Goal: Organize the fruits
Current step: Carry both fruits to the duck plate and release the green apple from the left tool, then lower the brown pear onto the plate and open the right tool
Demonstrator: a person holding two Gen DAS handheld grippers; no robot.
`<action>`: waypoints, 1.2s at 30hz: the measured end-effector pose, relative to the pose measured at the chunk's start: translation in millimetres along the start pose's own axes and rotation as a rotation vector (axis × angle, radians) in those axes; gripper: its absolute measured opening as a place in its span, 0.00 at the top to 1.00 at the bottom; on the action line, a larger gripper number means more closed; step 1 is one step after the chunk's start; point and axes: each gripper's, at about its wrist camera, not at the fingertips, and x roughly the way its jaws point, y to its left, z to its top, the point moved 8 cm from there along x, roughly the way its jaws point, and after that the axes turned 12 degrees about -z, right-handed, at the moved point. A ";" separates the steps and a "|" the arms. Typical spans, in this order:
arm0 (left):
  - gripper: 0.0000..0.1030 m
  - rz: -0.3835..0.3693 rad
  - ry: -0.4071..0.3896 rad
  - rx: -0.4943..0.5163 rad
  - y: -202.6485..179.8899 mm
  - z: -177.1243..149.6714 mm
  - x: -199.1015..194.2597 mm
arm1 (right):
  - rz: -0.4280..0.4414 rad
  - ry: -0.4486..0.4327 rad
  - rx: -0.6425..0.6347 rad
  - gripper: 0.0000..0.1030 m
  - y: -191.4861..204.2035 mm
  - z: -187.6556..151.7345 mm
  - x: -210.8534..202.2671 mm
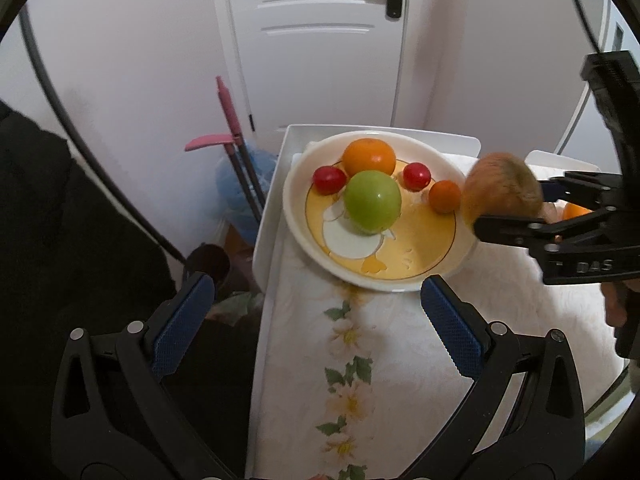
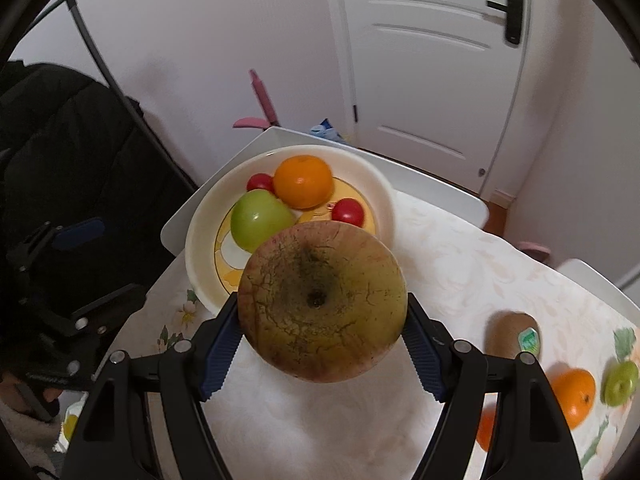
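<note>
Right tongs [image 2: 322, 340] clamped on a big russet apple [image 2: 322, 304], held in the air just beside the near rim of the bowl [image 2: 200, 240]. Left tongs [image 1: 316, 312] spread wide, nothing between the pads, near the bowl's front edge. Bowl holds a green apple [image 1: 372, 202], an orange [image 1: 369, 156], two red tomatoes [image 1: 329, 179] and a small orange fruit [image 1: 444, 196]. Kiwi [image 2: 512, 332], another orange [image 2: 572, 396] and a small green fruit [image 2: 620, 382] lie on the surface [image 2: 460, 260] to the right

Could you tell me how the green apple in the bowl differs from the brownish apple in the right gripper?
The green apple is smooth, glossy and bright green; the brownish apple is dull, russeted and cracked, with a dark patch. The green one rests in the bowl among other fruit; the brownish one is clamped in the right gripper, above the table. Both are round.
</note>
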 end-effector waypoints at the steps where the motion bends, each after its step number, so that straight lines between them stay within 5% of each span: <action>1: 0.00 0.001 -0.001 -0.004 0.9 -1.5 -0.7 | 0.004 -0.001 -0.014 0.31 4.1 1.5 4.7; 21: 0.00 -0.026 0.015 0.022 1.0 -9.5 7.6 | -0.008 0.009 -0.095 0.29 37.5 9.6 47.8; 23: 0.00 -0.031 0.014 0.025 0.7 -9.2 6.9 | 0.003 -0.047 -0.072 0.08 35.4 14.9 37.3; 25: 0.00 -0.036 0.013 0.029 -0.3 -9.3 5.7 | 0.003 -0.079 -0.056 0.00 31.8 18.1 28.3; 36: 0.00 -0.043 -0.017 0.051 -6.2 -1.5 -17.5 | -0.029 -0.084 0.015 0.00 14.3 10.8 3.4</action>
